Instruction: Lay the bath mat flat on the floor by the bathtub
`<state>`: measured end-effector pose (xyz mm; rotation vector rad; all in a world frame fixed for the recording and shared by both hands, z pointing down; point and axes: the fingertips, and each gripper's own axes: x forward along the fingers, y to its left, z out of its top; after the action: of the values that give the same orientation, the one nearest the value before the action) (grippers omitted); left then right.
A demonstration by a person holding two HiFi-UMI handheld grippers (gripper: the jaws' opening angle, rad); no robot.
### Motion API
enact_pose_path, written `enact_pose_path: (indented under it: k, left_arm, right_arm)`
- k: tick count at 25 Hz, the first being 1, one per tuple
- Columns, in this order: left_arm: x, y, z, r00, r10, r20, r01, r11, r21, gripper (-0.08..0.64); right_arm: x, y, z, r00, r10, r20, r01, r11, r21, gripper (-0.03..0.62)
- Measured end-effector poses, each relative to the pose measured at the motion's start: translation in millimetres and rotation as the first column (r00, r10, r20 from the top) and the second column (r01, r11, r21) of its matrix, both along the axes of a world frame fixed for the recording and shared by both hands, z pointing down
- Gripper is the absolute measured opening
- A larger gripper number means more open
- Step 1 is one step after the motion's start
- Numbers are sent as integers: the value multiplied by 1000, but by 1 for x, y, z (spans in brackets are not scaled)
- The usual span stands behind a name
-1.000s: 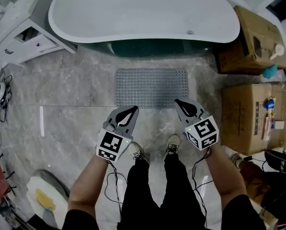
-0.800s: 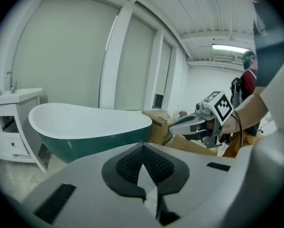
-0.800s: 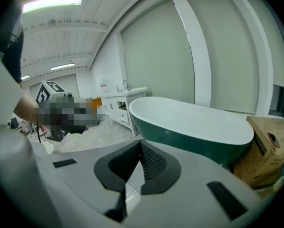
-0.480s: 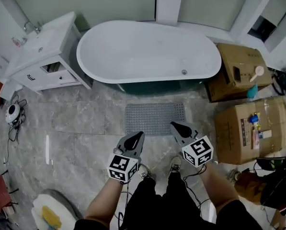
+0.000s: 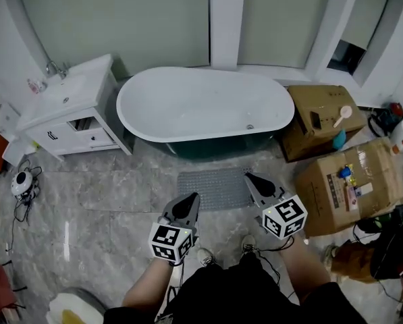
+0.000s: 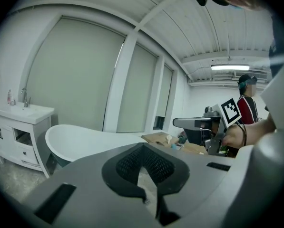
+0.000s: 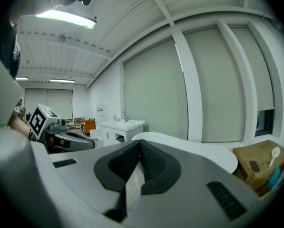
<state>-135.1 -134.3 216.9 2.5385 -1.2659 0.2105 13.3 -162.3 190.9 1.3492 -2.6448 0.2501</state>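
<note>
Cardboard boxes [image 5: 353, 177] stand right of bath mat [image 5: 211, 189]; vanity cabinet [image 5: 69, 117] left of bathtub [image 5: 201, 110]. Mat flat on floor [image 5: 106, 194], long edge just beside tub base, apart from boxes. Open floor left of mat. Left gripper [image 5: 186, 204] and right gripper [image 5: 254, 181] held before body, side by side, pointing toward tub. Both jaws clenched, nothing between them.

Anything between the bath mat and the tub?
Nothing; just a narrow strip of bare floor separates the bath mat from the bathtub, seen in the head view.
</note>
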Motion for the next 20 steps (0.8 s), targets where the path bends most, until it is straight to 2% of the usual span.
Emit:
enact_pose_path:
  k: [4,10,20]
  left_arm:
    - [5,20,-12,999,34,3,-34,999,4,15]
    - [25,63,-17,998,59,30,-59,998,13,15]
    - [76,164,-21,999,32,41,-34,999,38,15]
  right_arm:
    - [6,31,-11,1000,30,1,-30,999,23,15]
    - [23,84,-4,999,41,22,-41,999,-3,15]
    - [70,189,-9,1000,-11,-2,12,1000,20,17]
